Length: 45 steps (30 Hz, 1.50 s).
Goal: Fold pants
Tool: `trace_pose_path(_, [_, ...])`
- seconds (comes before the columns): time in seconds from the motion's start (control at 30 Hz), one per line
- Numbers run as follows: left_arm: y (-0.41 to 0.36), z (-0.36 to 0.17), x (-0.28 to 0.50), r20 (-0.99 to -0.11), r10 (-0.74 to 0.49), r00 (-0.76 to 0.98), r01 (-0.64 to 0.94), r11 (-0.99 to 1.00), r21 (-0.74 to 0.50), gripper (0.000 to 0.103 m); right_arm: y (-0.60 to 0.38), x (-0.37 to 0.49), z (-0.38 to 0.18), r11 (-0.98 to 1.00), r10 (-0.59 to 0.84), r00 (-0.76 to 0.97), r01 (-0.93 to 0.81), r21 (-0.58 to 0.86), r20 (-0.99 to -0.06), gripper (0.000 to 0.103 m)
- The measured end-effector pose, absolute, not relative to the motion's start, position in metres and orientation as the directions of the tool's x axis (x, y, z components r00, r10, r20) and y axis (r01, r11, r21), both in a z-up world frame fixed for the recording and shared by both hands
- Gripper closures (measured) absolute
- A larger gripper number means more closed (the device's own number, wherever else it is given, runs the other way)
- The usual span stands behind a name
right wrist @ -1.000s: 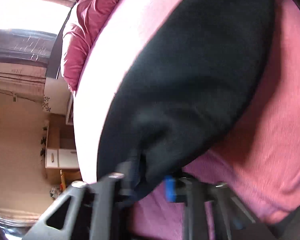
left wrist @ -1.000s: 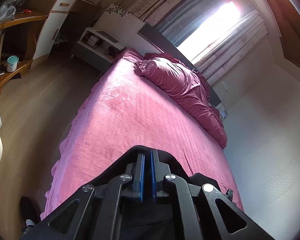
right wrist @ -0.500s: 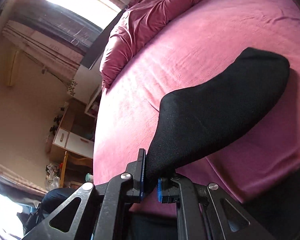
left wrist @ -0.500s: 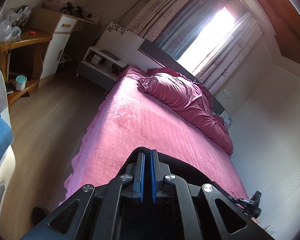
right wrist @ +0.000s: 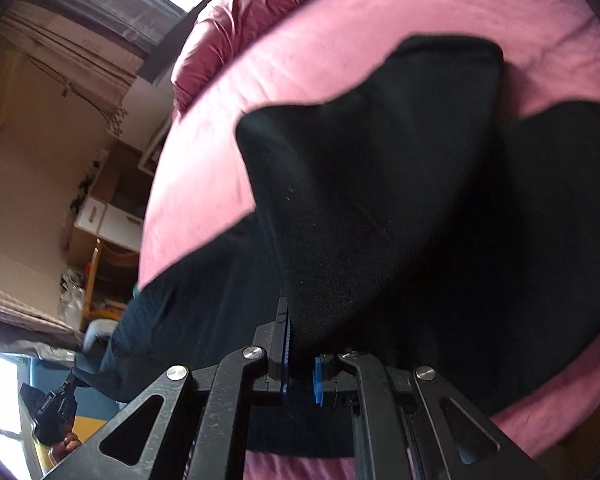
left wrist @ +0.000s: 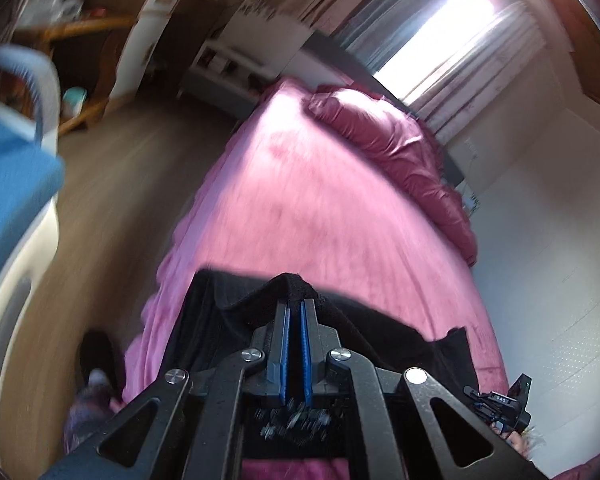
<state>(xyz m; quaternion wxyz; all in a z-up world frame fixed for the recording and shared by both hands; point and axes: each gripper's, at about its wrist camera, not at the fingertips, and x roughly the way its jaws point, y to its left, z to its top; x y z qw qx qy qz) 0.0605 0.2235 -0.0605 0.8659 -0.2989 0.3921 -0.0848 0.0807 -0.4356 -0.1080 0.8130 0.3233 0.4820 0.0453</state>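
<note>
The left gripper (left wrist: 294, 307) and right gripper (right wrist: 300, 344) each pinch a raised edge of the black pants (right wrist: 380, 208), which drape onto the pink bed (left wrist: 300, 208). If one pinch slips, the lifted cloth would likely drop and bunch, spoiling the fold.

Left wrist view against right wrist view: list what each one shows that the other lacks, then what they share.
Only the left wrist view: the wooden floor, a blue and white seat, a dark shoe by the bed, and the white wall.
Only the right wrist view: a lifted flap of the pants folding over, and a white drawer unit.
Both: pink bed, crumpled quilt, bright window, black pants, each claw shut on the cloth: left claw, right claw.
</note>
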Motion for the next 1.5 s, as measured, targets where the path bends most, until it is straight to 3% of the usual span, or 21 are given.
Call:
trace_pose_path(0.13, [0.225,-0.11,0.047,-0.706,-0.399,0.585,-0.189,0.78,-0.597,0.098,-0.431,0.079,-0.138,0.781,0.385,0.493,0.277,0.56,-0.78,0.094])
trace_pose_path(0.23, [0.235,-0.134,0.041,-0.707,-0.446,0.549,-0.278,0.701,-0.657,0.094,-0.432,0.083,-0.151,0.776,0.388,0.481,0.291,0.56,-0.786,0.094])
trace_pose_path(0.37, [0.251,-0.144,0.03,-0.654,-0.498,0.569,-0.353,0.571,-0.741,0.076,-0.437,0.089,-0.159,0.761,0.402,0.487,0.293,0.578,-0.776,0.094])
trace_pose_path(0.57, [0.262,-0.155,0.017,-0.556,-0.551,0.622,-0.397,0.389,-0.831,0.068,-0.448,0.087,-0.175,0.713,0.435,0.508,0.309,0.629,-0.743,0.092])
trace_pose_path(0.67, [0.261,-0.157,0.018,-0.551,-0.557,0.621,-0.406,0.374,-0.834,0.064,-0.453,0.08,-0.181,0.702,0.442,0.516,0.311,0.641,-0.734,0.092])
trace_pose_path(0.9, [0.244,-0.163,0.035,-0.657,-0.524,0.543,-0.456,0.473,-0.754,0.067,-0.446,0.084,-0.179,0.709,0.432,0.51,0.317,0.63,-0.744,0.091])
trace_pose_path(0.97, [0.241,-0.163,0.041,-0.671,-0.518,0.531,-0.456,0.492,-0.741,0.081,-0.445,0.084,-0.174,0.727,0.419,0.507,0.31,0.613,-0.753,0.091])
trace_pose_path(1.03, [0.237,-0.157,0.051,-0.686,-0.507,0.521,-0.438,0.531,-0.725,0.086,-0.442,0.086,-0.166,0.747,0.4,0.508,0.303,0.592,-0.763,0.092])
trace_pose_path(1.17, [0.233,-0.119,0.077,-0.657,-0.494,0.569,-0.32,0.603,-0.73,0.095,-0.438,0.094,-0.143,0.769,0.379,0.529,0.276,0.577,-0.759,0.095])
trace_pose_path(1.33, [0.231,-0.042,0.092,-0.549,-0.448,0.706,-0.057,0.737,-0.674,0.097,-0.449,0.074,-0.083,0.767,0.373,0.656,0.18,0.616,-0.656,0.096])
trace_pose_path(1.4, [0.23,-0.036,0.09,-0.552,-0.454,0.7,-0.011,0.765,-0.644,0.097,-0.45,0.059,-0.078,0.778,0.38,0.648,0.161,0.607,-0.66,0.096])
trace_pose_path(1.5, [0.228,-0.064,0.083,-0.645,-0.455,0.614,-0.022,0.807,-0.59,0.097,-0.441,0.04,-0.103,0.83,0.36,0.554,0.178,0.529,-0.751,0.096])
